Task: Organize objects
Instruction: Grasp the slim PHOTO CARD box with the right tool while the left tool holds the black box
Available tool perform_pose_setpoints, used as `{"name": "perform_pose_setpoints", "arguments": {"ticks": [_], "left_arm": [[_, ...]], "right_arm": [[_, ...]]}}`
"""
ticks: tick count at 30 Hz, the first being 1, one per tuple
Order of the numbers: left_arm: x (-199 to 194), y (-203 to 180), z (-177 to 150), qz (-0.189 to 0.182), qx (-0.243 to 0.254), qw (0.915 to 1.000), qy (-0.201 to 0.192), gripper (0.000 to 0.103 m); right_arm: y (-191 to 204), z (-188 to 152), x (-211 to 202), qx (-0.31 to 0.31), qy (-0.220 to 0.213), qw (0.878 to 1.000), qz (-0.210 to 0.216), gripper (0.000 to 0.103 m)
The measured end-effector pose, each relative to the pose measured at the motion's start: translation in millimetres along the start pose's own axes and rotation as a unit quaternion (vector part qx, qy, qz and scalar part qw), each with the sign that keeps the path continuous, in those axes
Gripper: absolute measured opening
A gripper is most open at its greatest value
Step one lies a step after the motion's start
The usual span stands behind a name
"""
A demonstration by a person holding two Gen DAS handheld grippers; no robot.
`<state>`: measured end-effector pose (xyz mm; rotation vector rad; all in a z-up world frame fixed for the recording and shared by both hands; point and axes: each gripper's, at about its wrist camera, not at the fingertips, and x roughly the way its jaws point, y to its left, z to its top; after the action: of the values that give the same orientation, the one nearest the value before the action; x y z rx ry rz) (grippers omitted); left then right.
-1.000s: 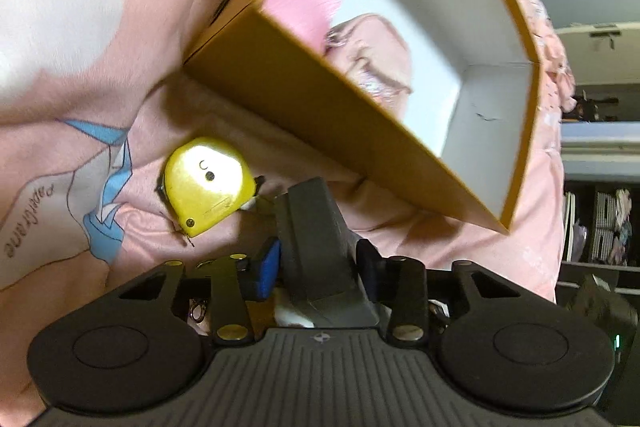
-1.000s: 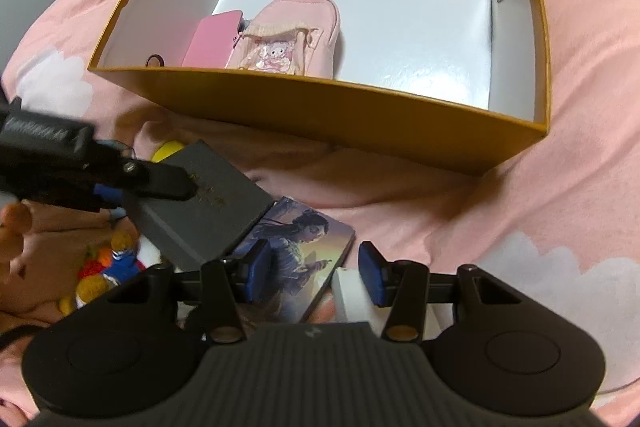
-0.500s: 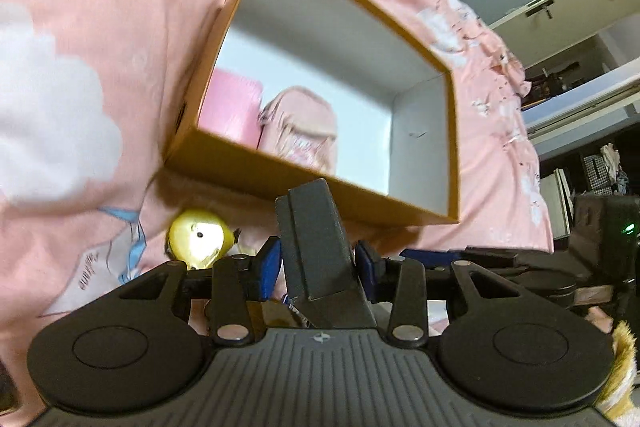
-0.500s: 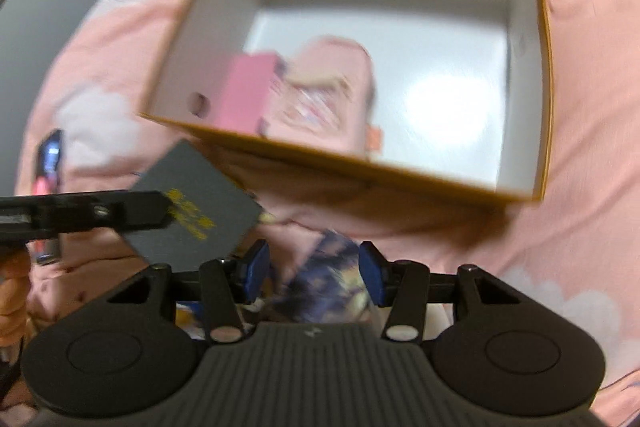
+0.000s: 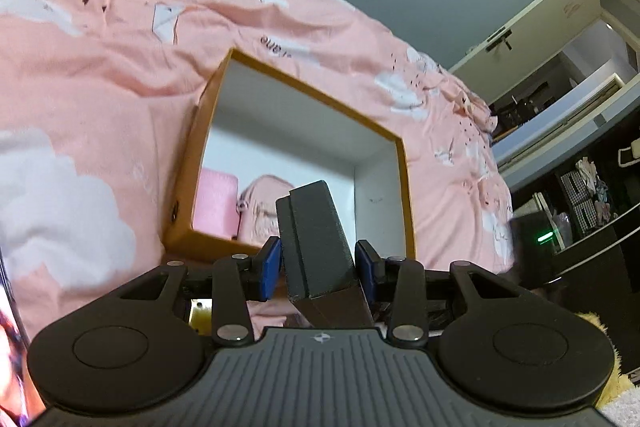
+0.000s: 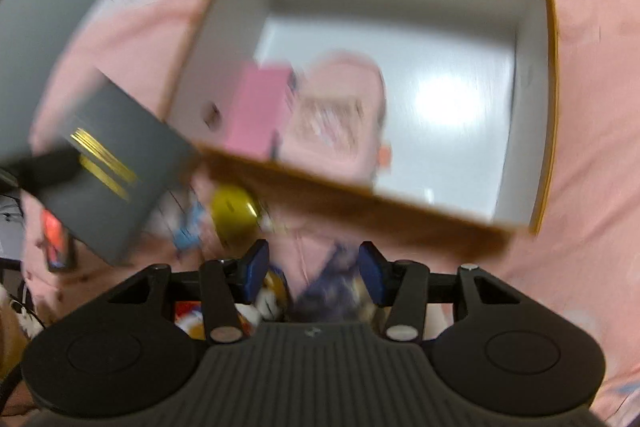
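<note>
My left gripper [image 5: 318, 263] is shut on a dark grey flat box [image 5: 316, 239] and holds it in the air, short of the near wall of an orange cardboard box [image 5: 202, 147]. The grey box, with gold lettering, also shows in the blurred right wrist view [image 6: 116, 163], left of the orange box [image 6: 550, 83]. Inside the orange box lie a pink card holder [image 6: 258, 111] and a pink pouch [image 6: 340, 119]. My right gripper [image 6: 312, 267] is open and empty, above a dark picture card [image 6: 340, 287].
Everything rests on a pink bedspread [image 5: 100, 75] with white clouds. A yellow tape measure [image 6: 234, 207] lies in front of the orange box. Small colourful toys [image 6: 192, 311] and a phone [image 6: 56, 243] lie at lower left. Dark shelves [image 5: 592, 195] stand to the right.
My left gripper has lifted the grey box off the bed and up, toward the orange box. My right gripper has risen too; its view is now motion-blurred.
</note>
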<state>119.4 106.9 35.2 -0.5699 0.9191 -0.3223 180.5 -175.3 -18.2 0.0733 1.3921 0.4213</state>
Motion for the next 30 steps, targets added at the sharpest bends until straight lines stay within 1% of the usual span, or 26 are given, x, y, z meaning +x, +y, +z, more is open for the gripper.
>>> {"name": "perform_pose_setpoints", "arguments": {"ticks": [4, 6, 7, 10, 12, 13, 16, 17, 19, 23, 26, 30], "left_arm": [[0.5, 3.8, 3.7, 0.000, -0.004, 1.0000, -0.007, 0.045], [3.2, 5.8, 4.4, 0.002, -0.006, 0.9999, -0.008, 0.045], [3.0, 6.6, 4.6, 0.002, -0.006, 0.9999, -0.009, 0.045], [4.5, 9.2, 5.8, 0.006, -0.007, 0.9999, -0.012, 0.045], [5.5, 11.2, 6.6, 0.005, -0.009, 0.9999, -0.013, 0.045], [6.4, 11.9, 7.2, 0.004, -0.011, 0.9999, -0.012, 0.045], [9.9, 13.0, 8.8, 0.003, -0.013, 0.9998, -0.012, 0.045], [11.2, 13.3, 9.2, 0.003, -0.013, 0.9998, -0.011, 0.045], [13.5, 13.6, 9.8, 0.002, -0.015, 0.9998, -0.011, 0.045], [17.0, 15.7, 10.8, -0.001, -0.020, 0.9997, -0.016, 0.045], [20.0, 16.3, 12.2, -0.003, -0.022, 0.9996, -0.017, 0.045], [24.3, 12.9, 15.2, -0.003, -0.016, 0.9996, -0.024, 0.045]], "right_arm": [[-15.9, -1.9, 39.5, 0.046, 0.062, 0.997, -0.012, 0.054], [-20.7, -1.2, 54.7, 0.063, 0.083, 0.994, -0.018, 0.064], [-23.7, 0.5, 60.9, 0.069, 0.085, 0.994, -0.018, 0.067], [-32.3, 2.2, 71.3, 0.083, 0.100, 0.991, -0.027, 0.068], [-36.0, 2.3, 79.3, 0.096, 0.115, 0.989, -0.017, 0.072], [-37.5, 1.6, 83.0, 0.102, 0.123, 0.987, -0.011, 0.072], [-35.1, 1.0, 88.3, 0.098, 0.128, 0.987, -0.010, 0.072], [-34.2, 0.7, 89.5, 0.097, 0.129, 0.987, -0.010, 0.072], [-32.2, -0.5, 91.7, 0.094, 0.129, 0.987, -0.009, 0.068], [-30.1, -3.9, 83.9, 0.087, 0.117, 0.989, -0.007, 0.067], [-25.4, -8.2, 66.5, 0.078, 0.092, 0.993, -0.004, 0.066], [-17.0, -16.2, 29.3, 0.065, 0.049, 0.997, 0.011, 0.064]]}}
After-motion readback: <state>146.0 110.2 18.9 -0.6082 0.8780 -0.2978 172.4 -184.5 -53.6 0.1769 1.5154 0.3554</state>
